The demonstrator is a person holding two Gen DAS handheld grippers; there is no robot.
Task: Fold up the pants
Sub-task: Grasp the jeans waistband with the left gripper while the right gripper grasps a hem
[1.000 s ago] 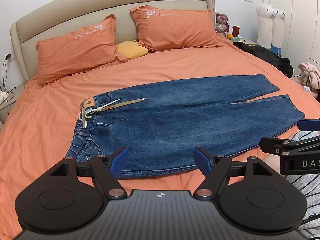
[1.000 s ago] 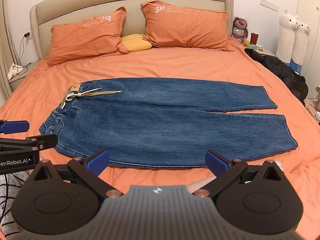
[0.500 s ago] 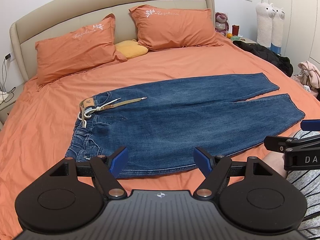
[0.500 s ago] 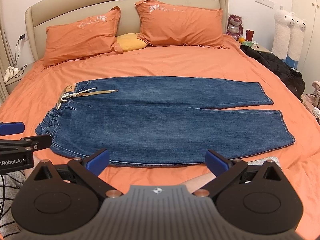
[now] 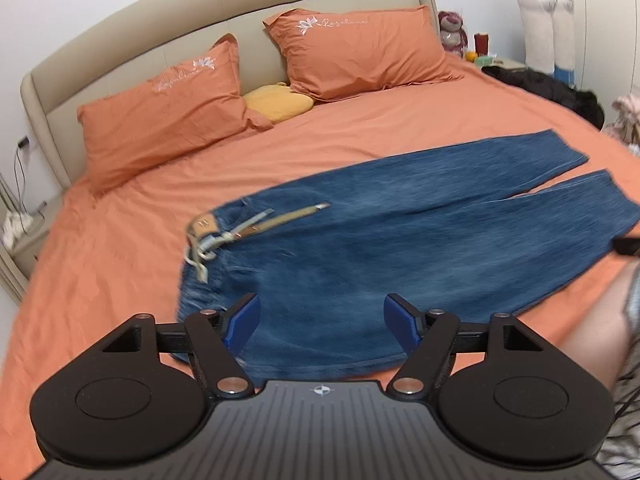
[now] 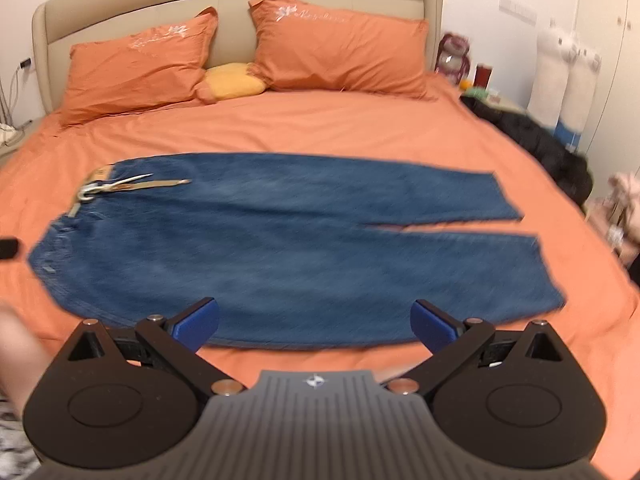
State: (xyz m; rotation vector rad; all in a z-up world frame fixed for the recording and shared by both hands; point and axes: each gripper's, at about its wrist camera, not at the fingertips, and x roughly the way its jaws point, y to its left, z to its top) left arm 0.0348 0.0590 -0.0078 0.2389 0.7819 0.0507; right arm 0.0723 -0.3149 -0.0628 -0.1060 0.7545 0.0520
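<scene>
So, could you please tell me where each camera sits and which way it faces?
Left wrist: on the left claw, angled down across the bed at the waist end of the jeans; both open blue fingers and a forearm show.
Right wrist: on the right claw, facing the jeans mid-length; open fingers show.
Shared: jeans, orange pillows, headboard.

The left hand-held gripper [image 5: 320,322] is held angled downward, its jaws wide though just narrowed, nothing between them; the right hand-held gripper [image 6: 315,322] is likewise held wide apart and empty.
</scene>
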